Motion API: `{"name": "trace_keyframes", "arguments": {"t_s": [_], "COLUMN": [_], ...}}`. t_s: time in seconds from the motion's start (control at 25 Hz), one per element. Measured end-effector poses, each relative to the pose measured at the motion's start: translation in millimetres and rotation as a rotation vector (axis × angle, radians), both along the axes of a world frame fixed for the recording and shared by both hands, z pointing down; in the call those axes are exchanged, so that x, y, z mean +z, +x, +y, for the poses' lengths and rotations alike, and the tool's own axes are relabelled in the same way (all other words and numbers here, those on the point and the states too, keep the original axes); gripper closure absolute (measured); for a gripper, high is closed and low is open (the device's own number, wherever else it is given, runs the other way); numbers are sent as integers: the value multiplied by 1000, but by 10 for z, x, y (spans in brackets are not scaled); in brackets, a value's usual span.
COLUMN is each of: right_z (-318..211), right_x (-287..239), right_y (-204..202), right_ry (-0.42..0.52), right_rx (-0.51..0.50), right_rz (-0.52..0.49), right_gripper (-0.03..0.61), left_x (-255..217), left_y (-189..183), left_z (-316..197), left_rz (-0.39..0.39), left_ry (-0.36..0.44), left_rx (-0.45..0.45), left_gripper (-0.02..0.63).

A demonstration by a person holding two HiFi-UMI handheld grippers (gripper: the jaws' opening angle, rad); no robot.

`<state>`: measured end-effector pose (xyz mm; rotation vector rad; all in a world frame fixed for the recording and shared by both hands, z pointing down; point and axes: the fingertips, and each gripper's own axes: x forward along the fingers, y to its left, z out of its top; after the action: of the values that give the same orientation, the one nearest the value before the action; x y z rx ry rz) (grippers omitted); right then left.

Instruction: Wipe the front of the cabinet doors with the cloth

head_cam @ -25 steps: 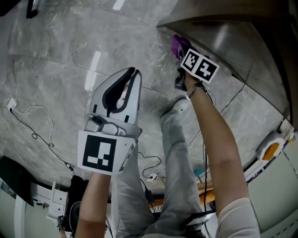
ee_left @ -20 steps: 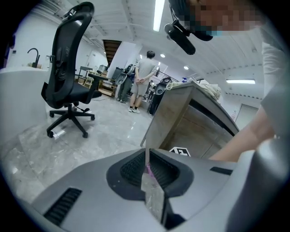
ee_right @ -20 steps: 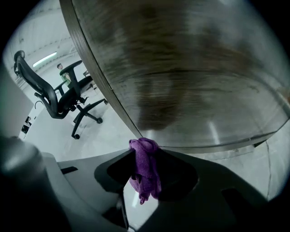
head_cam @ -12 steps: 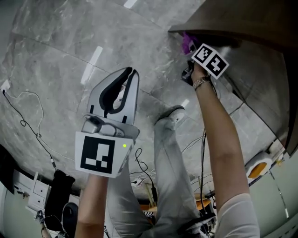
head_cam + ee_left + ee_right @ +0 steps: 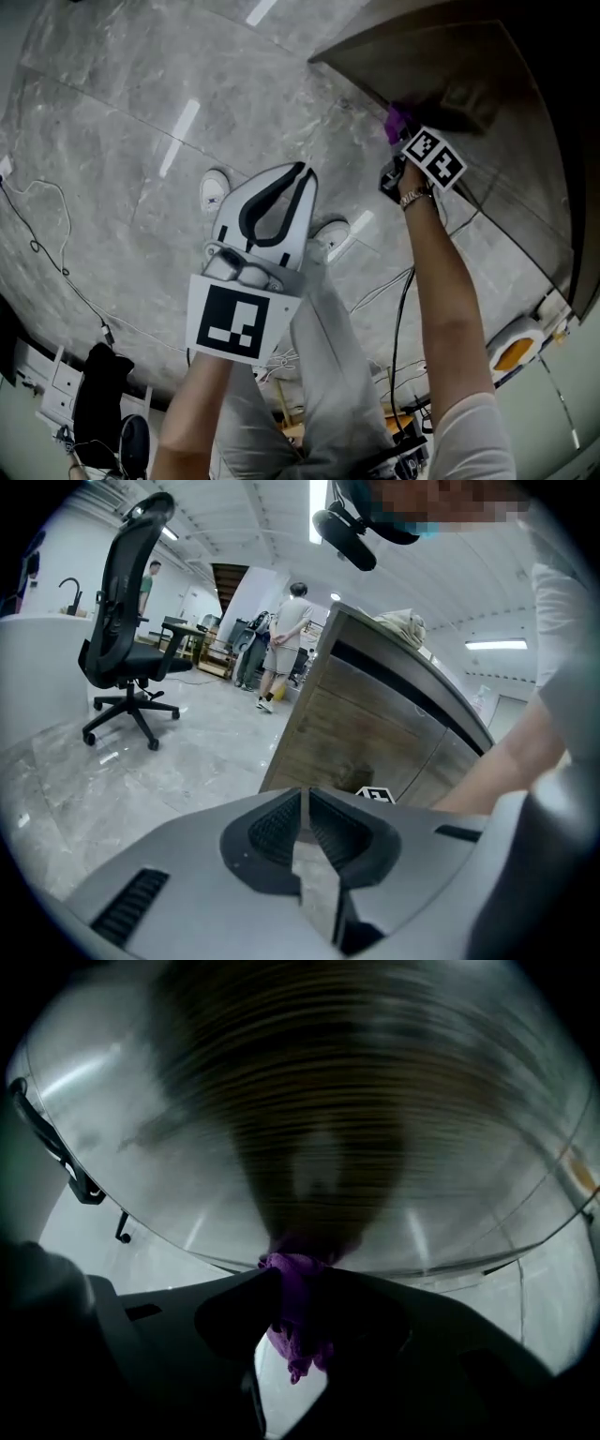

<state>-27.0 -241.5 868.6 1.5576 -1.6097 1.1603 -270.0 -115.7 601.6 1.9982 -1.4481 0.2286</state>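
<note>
The wooden cabinet (image 5: 459,66) stands at the upper right of the head view, and its door front (image 5: 319,1101) fills the right gripper view as a motion-blurred surface. My right gripper (image 5: 398,131) is shut on a purple cloth (image 5: 298,1312), which is pressed against that door; the cloth (image 5: 397,119) shows just beyond the marker cube. My left gripper (image 5: 281,192) hangs over the floor, away from the cabinet, jaws shut on nothing. In the left gripper view my left gripper (image 5: 302,827) points toward the cabinet side (image 5: 347,752).
A black office chair (image 5: 127,621) stands on the marble floor at left. Two people (image 5: 281,635) stand far back by desks. Cables (image 5: 47,244) trail over the floor at the left. My legs and white shoes (image 5: 216,192) are below the grippers.
My right gripper has slid the cloth rightward and down along the cabinet door. The left gripper has drifted to the right. A foot has stepped forward.
</note>
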Motion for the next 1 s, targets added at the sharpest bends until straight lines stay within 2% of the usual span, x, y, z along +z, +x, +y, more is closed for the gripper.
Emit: {"name": "trace_keyframes", "arguments": {"t_s": [0.28, 0.44, 0.56, 0.68, 0.88, 1.0], "right_z": [208, 283, 397, 632, 869, 916], "right_x": [-108, -242, -377, -541, -716, -797], "right_y": [972, 1213, 1244, 1206, 1031, 894], "right_ry": [-4, 1, -6, -19, -17, 17], "right_rx": [85, 48, -29, -48, -66, -36], "right_rz": [45, 42, 42, 27, 12, -16], "right_gripper": [424, 423, 424, 425, 423, 424], "left_x": [-75, -194, -266, -311, -515, -547], "left_y": [441, 659, 786, 870, 1146, 1174], "left_z": [85, 100, 70, 45, 91, 204], "left_rz": [-30, -53, -56, -10, 25, 42], "left_ry": [-5, -3, 3, 17, 41, 31], "left_rx": [18, 44, 41, 31, 140, 159], "left_gripper": [598, 598, 598, 598, 598, 598]}}
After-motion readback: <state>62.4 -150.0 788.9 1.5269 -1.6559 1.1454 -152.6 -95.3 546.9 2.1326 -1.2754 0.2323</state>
